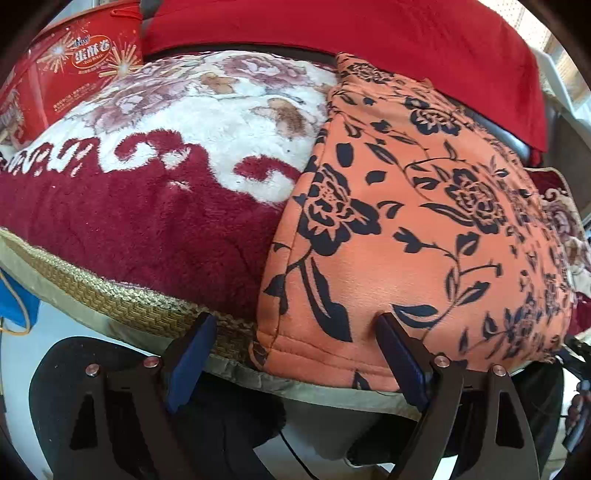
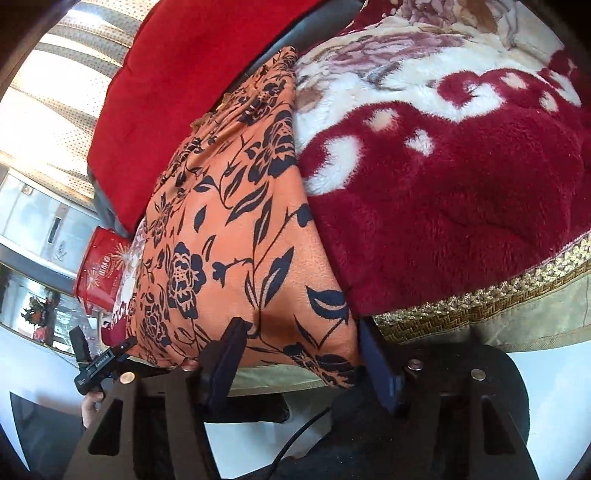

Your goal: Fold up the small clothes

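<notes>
An orange garment with a black flower print (image 1: 424, 229) lies folded lengthwise on a plush dark-red and white blanket (image 1: 155, 192). It also shows in the right wrist view (image 2: 236, 236). My left gripper (image 1: 295, 325) is open at the garment's near left corner, its right finger touching the cloth. My right gripper (image 2: 299, 328) is open, its fingers astride the garment's near right corner at the hem.
A red cushion (image 1: 369, 33) lies behind the garment. A red printed box (image 1: 74, 74) stands at the back left, and shows in the right wrist view (image 2: 101, 273). The blanket's gold woven border (image 2: 480, 306) marks the near edge. The other gripper's tip (image 2: 99, 363) is at left.
</notes>
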